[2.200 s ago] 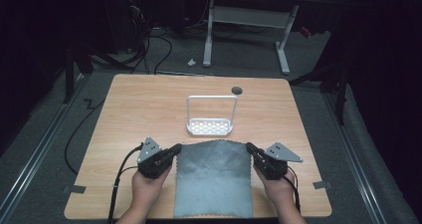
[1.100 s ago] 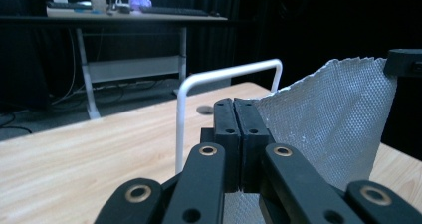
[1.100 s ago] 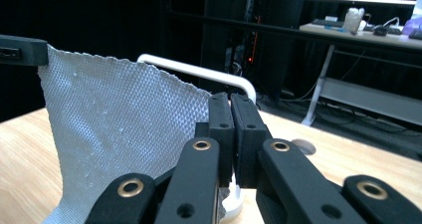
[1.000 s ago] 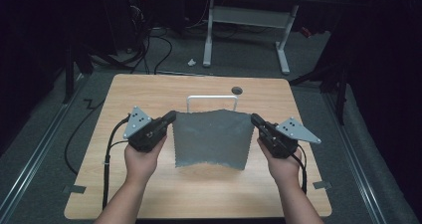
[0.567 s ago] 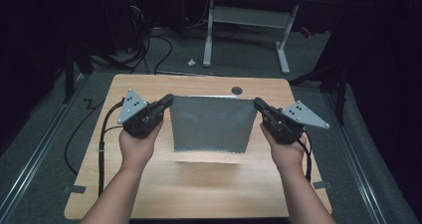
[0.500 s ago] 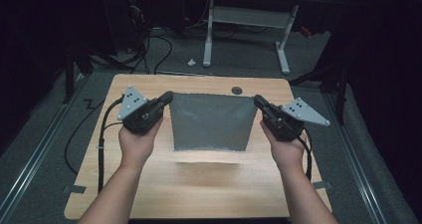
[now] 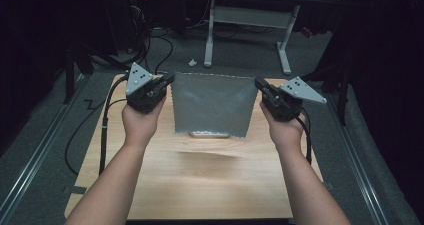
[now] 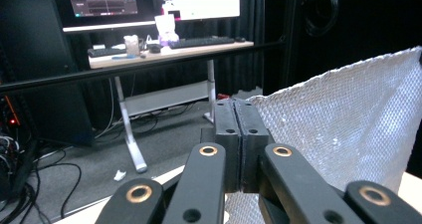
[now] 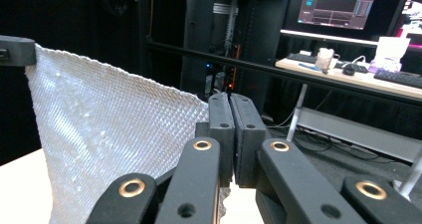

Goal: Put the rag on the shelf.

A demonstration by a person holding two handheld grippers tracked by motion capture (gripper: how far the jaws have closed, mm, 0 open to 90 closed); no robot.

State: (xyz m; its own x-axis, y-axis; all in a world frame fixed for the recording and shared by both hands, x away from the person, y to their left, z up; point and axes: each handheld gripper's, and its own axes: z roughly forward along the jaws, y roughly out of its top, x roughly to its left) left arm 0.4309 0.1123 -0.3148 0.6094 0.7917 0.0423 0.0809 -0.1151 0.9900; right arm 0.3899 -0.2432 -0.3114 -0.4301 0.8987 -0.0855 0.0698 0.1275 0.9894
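A grey woven cloth (image 7: 212, 104), matt with a coarse, pebbled weave, is seen at centre frame; in the gripper views its surface reads rough and faintly glinting. The table (image 7: 200, 180) top is smooth, light wood with a satin sheen. The left gripper (image 8: 241, 134) jaws appear as matt black plastic, with brass-coloured metal rivets noted. A pale, glossy rack base (image 7: 210, 134) is visible beneath the cloth.

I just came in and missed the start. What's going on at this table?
A person holds a grey cloth up by its two top corners, one corner pinched in the left tool and the other in the right tool. The cloth hangs spread between them above the wooden table. Behind its lower edge, a small white rack stands on the table, mostly hidden.
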